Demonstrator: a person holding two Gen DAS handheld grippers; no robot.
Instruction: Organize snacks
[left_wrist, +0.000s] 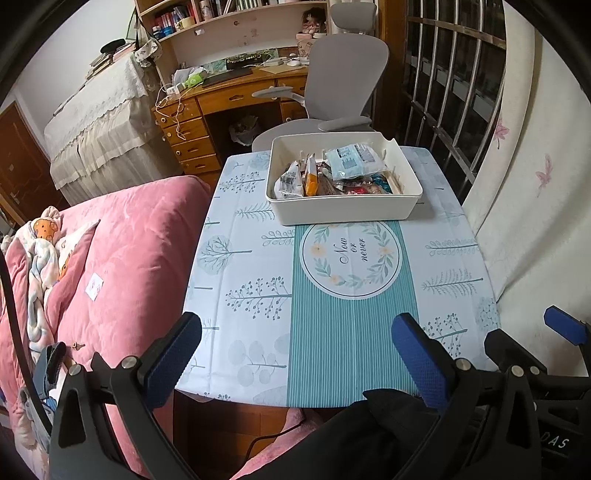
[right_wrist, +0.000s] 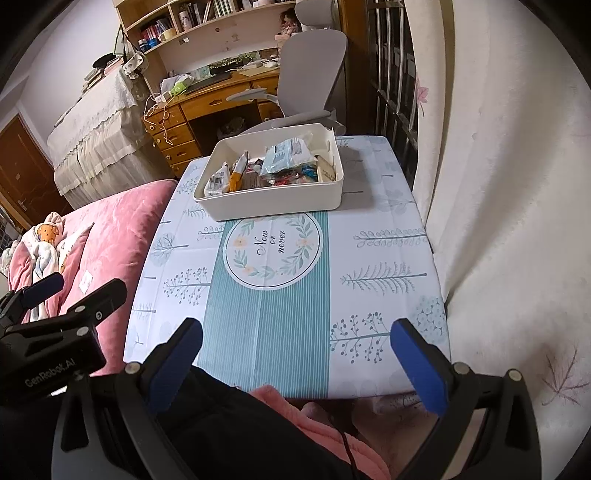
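I hold both grippers low at the near edge of the table (left_wrist: 332, 350), side by side and level, pointing across it. My left gripper (left_wrist: 295, 354) has its blue-padded fingers (left_wrist: 417, 362) spread wide apart with nothing between them, hanging above the near end of the patterned tablecloth. My right gripper (right_wrist: 295, 358) sits just beside it, its fingers likewise wide apart and empty, above my dark-clothed lap and the table's front edge. The snacks (left_wrist: 332, 173) all lie inside the white bin (left_wrist: 343, 210), which stands at the far end of the table, well apart from both grippers. A pale blue packet (left_wrist: 352, 158) rests on top of the pile.
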